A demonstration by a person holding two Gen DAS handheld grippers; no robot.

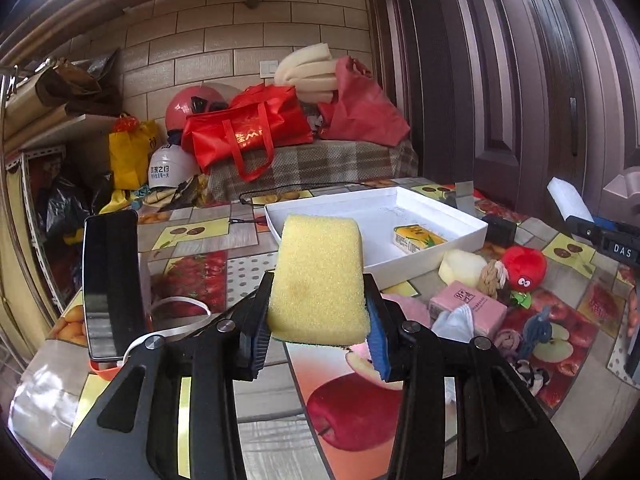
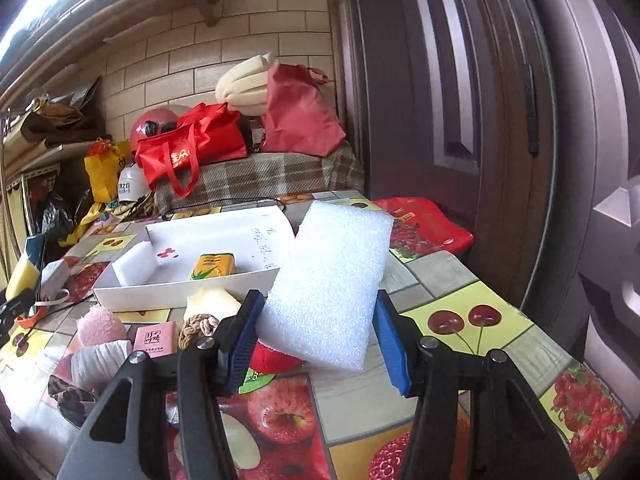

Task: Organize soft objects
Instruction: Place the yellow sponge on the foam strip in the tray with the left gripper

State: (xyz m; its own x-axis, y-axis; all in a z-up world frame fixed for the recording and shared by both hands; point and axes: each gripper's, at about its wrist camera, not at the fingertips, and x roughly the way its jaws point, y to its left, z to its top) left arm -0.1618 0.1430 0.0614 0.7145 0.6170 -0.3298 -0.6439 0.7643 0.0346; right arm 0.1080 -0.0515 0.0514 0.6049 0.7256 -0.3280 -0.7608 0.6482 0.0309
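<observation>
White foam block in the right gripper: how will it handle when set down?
The white foam block looks light and airy, so it likely shifts easily. It stays flat held by one end, so fairly stiff. The right gripper barely dents it; probably springy.

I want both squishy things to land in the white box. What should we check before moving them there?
1. Left gripper pinches the yellow sponge: ok.
2. Right gripper pinches the white foam block: ok.
3. Both pieces lifted off the table: ok.
4. White box has bare floor left: ok, beside the yellow tissue pack and white block.
5. Foam block grip is square: not ok, it sits tilted.
6. Black cable clear of the box: cannot tell.
</observation>
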